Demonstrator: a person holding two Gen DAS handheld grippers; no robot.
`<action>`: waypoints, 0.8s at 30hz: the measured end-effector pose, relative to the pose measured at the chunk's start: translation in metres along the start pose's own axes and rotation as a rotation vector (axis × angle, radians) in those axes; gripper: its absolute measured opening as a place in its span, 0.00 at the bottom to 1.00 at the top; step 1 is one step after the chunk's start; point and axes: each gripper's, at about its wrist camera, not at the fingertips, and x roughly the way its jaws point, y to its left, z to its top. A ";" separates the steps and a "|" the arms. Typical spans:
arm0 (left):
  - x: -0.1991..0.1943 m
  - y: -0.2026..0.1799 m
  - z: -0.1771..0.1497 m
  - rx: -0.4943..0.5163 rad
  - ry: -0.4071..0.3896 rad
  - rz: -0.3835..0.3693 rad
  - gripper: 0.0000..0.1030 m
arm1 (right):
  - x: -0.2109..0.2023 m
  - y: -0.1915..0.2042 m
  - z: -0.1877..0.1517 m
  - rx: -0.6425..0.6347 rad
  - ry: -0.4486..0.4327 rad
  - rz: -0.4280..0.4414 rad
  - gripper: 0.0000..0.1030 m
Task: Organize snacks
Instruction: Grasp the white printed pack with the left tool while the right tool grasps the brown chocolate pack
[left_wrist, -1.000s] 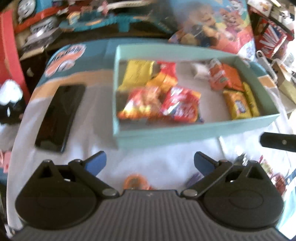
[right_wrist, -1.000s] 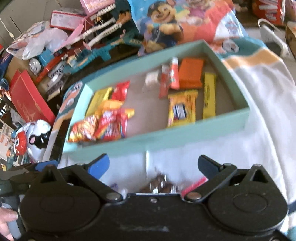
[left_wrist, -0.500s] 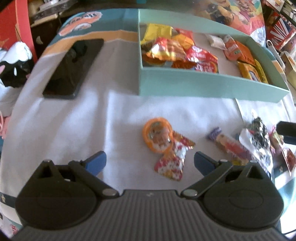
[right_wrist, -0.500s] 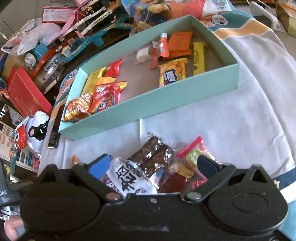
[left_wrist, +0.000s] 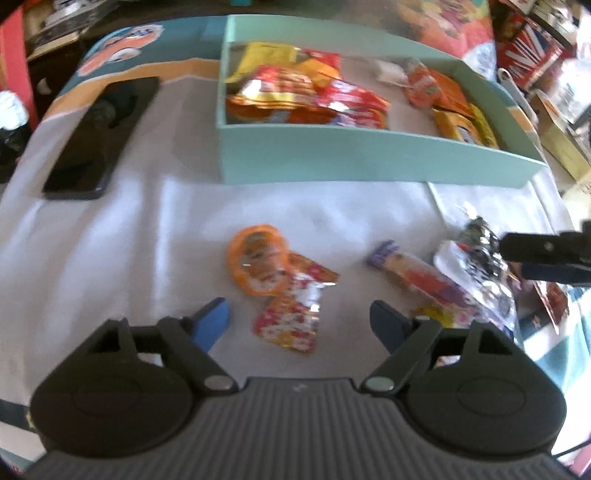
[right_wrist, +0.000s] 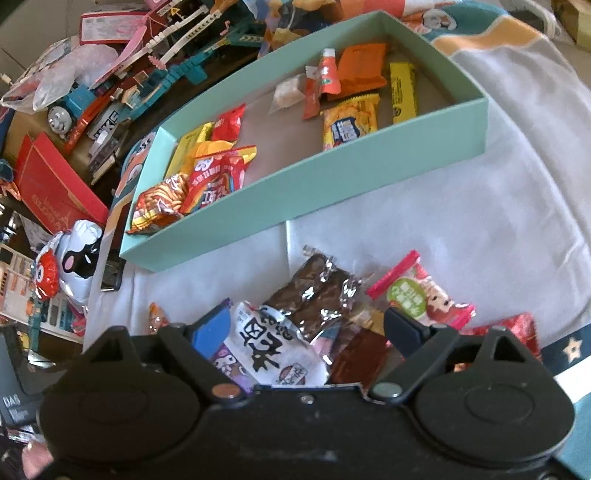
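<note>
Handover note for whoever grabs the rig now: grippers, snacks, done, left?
Left gripper: closing, nothing pinched yet; red-white packet lies between its fingers, orange round snack just beyond.
Right gripper: closing over the loose pile, white packet and brown foil packet between its fingers, not gripped.
Done: two groups of snacks already in the teal box.
Left: all loose snacks on the white cloth.

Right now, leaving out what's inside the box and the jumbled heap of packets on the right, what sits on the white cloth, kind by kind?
Teal box: 1
Black phone: 1
Orange round pack: 1
Red-and-white wrapper: 1
Total: 4
The purple-ended pack is left out, since it runs into the heap.
</note>
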 end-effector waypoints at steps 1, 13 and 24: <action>-0.001 -0.004 0.000 0.010 -0.005 0.013 0.82 | 0.002 -0.001 0.000 0.010 0.004 0.004 0.89; -0.020 -0.037 0.028 0.084 -0.048 -0.080 0.90 | 0.019 0.001 0.009 0.003 -0.006 0.045 0.20; 0.035 -0.107 0.051 0.289 0.038 -0.126 0.59 | 0.018 -0.024 0.021 0.090 0.000 0.105 0.34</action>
